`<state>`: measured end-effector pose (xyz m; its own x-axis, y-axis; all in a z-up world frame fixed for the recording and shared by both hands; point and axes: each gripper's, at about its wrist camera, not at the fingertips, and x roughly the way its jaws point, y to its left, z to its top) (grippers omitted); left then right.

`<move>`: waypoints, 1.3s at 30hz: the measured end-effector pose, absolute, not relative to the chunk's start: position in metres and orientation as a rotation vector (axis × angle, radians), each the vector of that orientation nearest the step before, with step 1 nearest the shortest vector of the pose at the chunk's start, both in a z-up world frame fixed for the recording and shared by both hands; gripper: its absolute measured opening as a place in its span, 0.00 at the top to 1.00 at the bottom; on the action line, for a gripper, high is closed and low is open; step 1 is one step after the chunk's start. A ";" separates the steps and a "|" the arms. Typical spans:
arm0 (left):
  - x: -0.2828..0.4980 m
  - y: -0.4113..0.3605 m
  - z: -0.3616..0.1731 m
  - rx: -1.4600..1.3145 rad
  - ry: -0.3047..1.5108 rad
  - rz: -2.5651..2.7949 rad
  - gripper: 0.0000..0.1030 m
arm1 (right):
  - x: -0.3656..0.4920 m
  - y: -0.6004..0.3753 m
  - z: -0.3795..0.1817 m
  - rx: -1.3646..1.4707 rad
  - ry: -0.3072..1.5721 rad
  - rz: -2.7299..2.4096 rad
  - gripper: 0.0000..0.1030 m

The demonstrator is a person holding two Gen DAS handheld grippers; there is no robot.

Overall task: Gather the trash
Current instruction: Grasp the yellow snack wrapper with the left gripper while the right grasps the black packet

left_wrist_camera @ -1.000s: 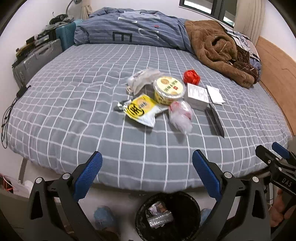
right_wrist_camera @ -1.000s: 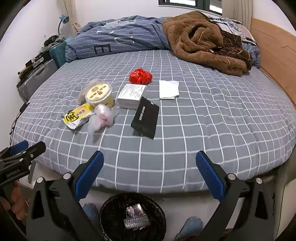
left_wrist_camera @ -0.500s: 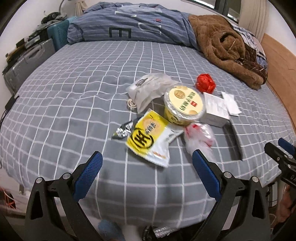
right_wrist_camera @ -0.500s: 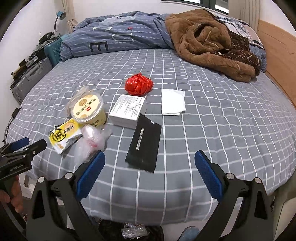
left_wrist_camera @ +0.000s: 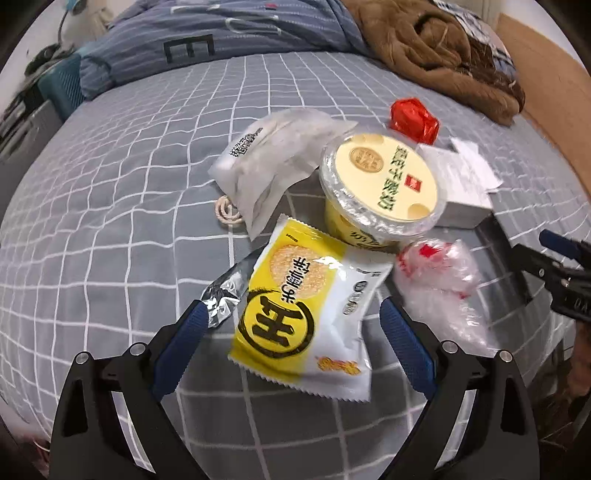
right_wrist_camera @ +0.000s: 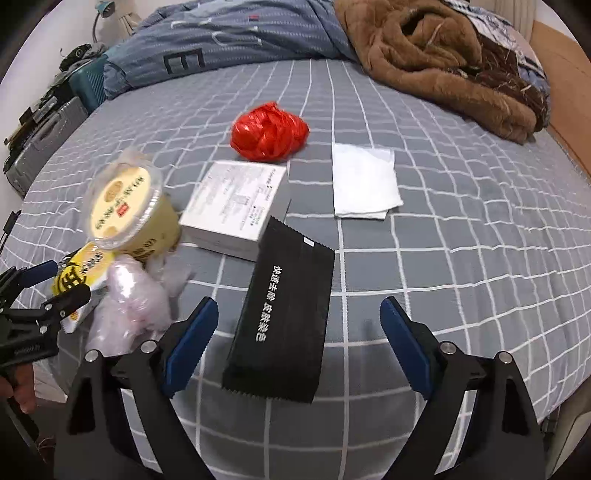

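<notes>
Trash lies on the grey checked bed. A yellow and white snack packet sits between the blue pads of my open left gripper, which do not press it. Beyond it stand a yellow lidded tub, a white pouch, a crumpled clear bag and red wrapping. My right gripper straddles a flat black sachet; its jaws are closing, pads clear of the sachet. A white box, a red bag and a white tissue lie farther back.
A brown fleece and a blue striped duvet are heaped at the far side of the bed. A suitcase and clutter stand at the left. A wooden headboard runs along the right.
Both grippers moved forward and down over the bed, closing in on the trash. The bin below the bed edge dropped out of view. The right jaws narrowed slightly.
</notes>
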<state>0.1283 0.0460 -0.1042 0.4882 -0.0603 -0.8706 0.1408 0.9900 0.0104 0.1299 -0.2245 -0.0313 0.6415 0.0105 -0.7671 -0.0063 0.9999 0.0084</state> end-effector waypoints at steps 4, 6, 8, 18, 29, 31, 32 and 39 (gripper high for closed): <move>0.136 0.046 -0.113 0.064 1.086 -0.148 0.17 | 0.141 -0.225 -0.041 0.018 0.907 0.018 0.24; 0.136 0.042 -0.117 0.078 1.093 -0.167 0.17 | 0.145 -0.224 -0.045 0.021 0.918 0.019 0.26; 0.136 0.038 -0.121 0.093 1.110 -0.182 0.17 | 0.149 -0.224 -0.048 0.026 0.932 0.021 0.30; 0.144 0.037 -0.126 0.105 1.142 -0.138 0.41 | 0.158 -0.222 -0.054 0.042 0.967 0.028 0.47; 0.145 0.038 -0.129 0.056 1.146 -0.080 0.72 | 0.158 -0.225 -0.054 0.031 0.987 0.011 0.81; 0.143 0.038 -0.127 0.052 1.135 -0.066 0.73 | 0.157 -0.226 -0.053 0.030 0.985 0.013 0.82; 0.142 0.037 -0.127 0.057 1.129 -0.060 0.73 | 0.156 -0.226 -0.052 0.028 0.984 0.015 0.82; 0.125 0.035 -0.113 0.057 1.098 -0.031 0.75 | 0.148 -0.228 -0.043 0.033 0.975 0.017 0.85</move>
